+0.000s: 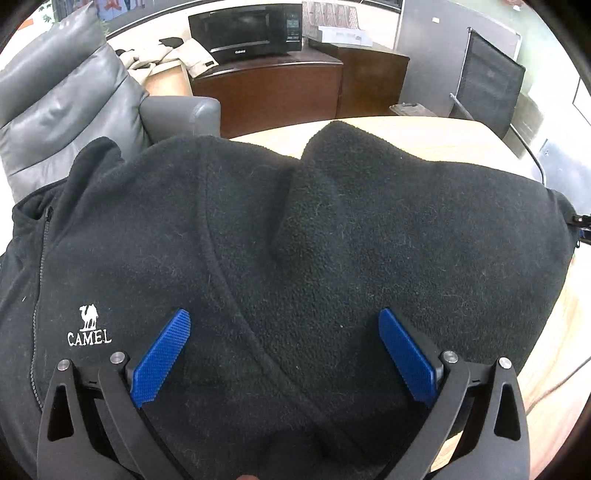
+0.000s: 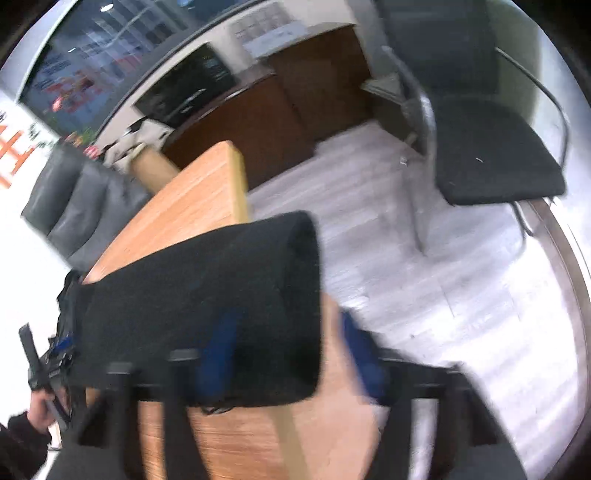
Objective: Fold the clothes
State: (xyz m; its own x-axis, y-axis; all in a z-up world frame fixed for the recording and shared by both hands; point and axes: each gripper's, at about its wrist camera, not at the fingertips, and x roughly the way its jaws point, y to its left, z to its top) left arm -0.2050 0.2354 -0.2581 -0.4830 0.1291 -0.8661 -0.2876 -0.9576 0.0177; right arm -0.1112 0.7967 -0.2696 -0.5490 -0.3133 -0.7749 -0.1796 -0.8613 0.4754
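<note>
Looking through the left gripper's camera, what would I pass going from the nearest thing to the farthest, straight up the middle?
Left gripper → black fleece jacket → wooden table → brown cabinet → black microwave.

Right wrist view, blurred. Black fleece garment (image 2: 207,306) lay across the near end of a wooden table (image 2: 192,199), one edge overhanging the table's side. Right gripper (image 2: 288,354) stood with blue pads (image 2: 218,350) spread apart, one over the fleece, the other beside its edge; nothing was held between them. A hand with the other gripper (image 2: 40,373) sat at lower left. Black mesh chair (image 2: 491,158) stood on pale flooring. Grey leather armchair (image 2: 77,206) and microwave (image 2: 184,88) on a dark cabinet (image 2: 258,122) stood beyond.
</note>
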